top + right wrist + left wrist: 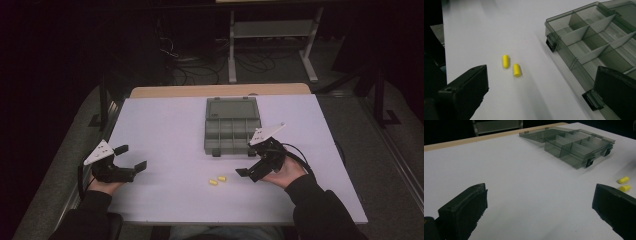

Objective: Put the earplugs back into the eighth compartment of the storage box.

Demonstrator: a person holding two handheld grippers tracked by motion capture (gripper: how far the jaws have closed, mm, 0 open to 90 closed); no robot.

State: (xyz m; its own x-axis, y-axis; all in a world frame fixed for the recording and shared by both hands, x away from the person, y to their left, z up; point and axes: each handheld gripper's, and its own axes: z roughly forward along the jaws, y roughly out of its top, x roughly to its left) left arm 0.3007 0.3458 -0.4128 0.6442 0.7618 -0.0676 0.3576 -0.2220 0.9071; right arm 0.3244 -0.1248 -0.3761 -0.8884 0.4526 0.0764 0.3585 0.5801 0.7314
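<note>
Right gripper (251,165): jaws wide apart, empty, yellow capsules (510,65) just ahead.
Left gripper (131,158): released, idle.
Risk: round capsules may roll away from closing jaws.
Organizer box (596,40): beside the right jaw, could be bumped.

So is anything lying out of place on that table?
Two yellow pieces lie loose on the white table, just outside the open box, whose compartments look empty. Both grippers, left and right, are open.

Two yellow capsules (510,65) lie close together on the white table (486,30), between the wide-apart claw (541,92) jaws, beside the open compartment box (594,37).
</note>
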